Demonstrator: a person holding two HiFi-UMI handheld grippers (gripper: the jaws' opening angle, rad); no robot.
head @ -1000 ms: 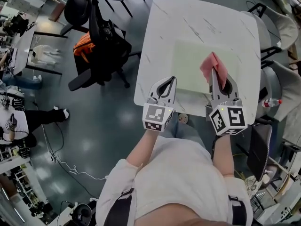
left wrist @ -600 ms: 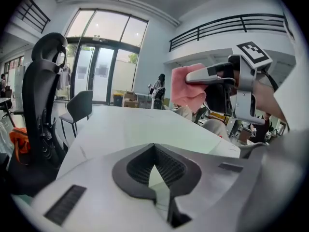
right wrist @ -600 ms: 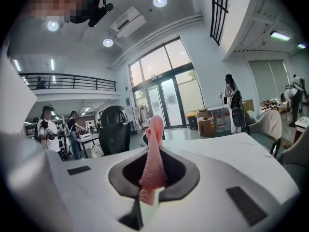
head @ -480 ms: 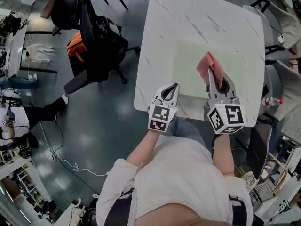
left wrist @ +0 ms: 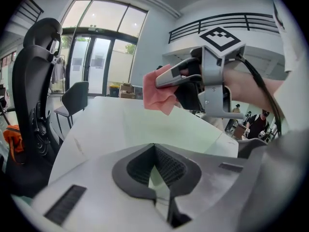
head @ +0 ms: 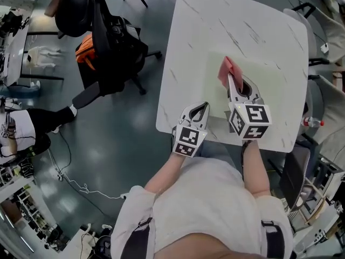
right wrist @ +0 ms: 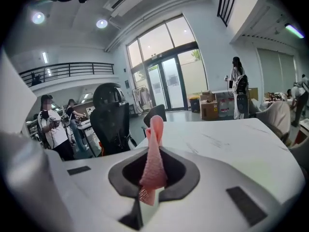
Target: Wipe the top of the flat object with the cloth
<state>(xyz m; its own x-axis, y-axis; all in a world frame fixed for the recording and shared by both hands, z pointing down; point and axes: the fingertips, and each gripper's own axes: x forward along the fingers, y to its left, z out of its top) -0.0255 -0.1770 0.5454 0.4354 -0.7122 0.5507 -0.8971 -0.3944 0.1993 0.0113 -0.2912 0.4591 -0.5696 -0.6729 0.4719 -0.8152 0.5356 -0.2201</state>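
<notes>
My right hand-held gripper (head: 230, 79) pinches the cloth (head: 226, 69) over the mat (head: 269, 85); my left hand-held gripper (head: 204, 106) is pressed together, empty.

Mat (head: 265, 80) nr edge hidden by right gripper (head: 231, 79); unclear whether cloth (head: 226, 68) touches it.

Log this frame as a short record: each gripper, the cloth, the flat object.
left gripper: jaws shut, empty, over the near edge of the table
right gripper: jaws shut on the cloth
cloth: pink, over the left part of the mat; contact unclear
mat: pale green, flat on the table
</notes>
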